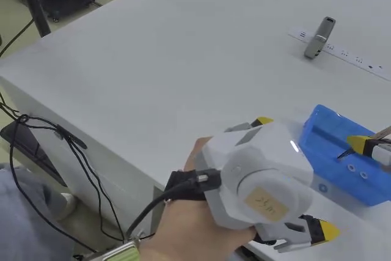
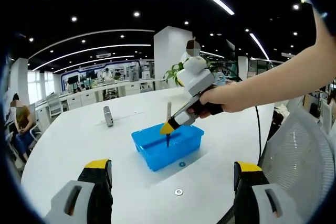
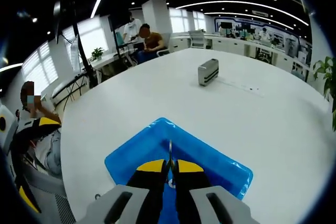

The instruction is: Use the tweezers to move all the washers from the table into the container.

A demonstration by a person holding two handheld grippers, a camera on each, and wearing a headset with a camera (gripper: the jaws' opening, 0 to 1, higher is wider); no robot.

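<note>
Pinching the tweezers (image 3: 170, 149) in its jaws, our right gripper (image 3: 169, 167) points them into the container (image 3: 226, 167), likely for a drop; our left gripper (image 2: 172, 166) idles, jaws wide (two washers (image 2: 179, 192) lie on the tabletop (image 2: 68, 145)).

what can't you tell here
Tweezers tip, loaded or not: too thin to read past the shut right tongs in the right gripper view, too small in the left gripper view.
Container floor: behind its near wall in the left gripper view, partly under those tongs in the right gripper view.
</note>
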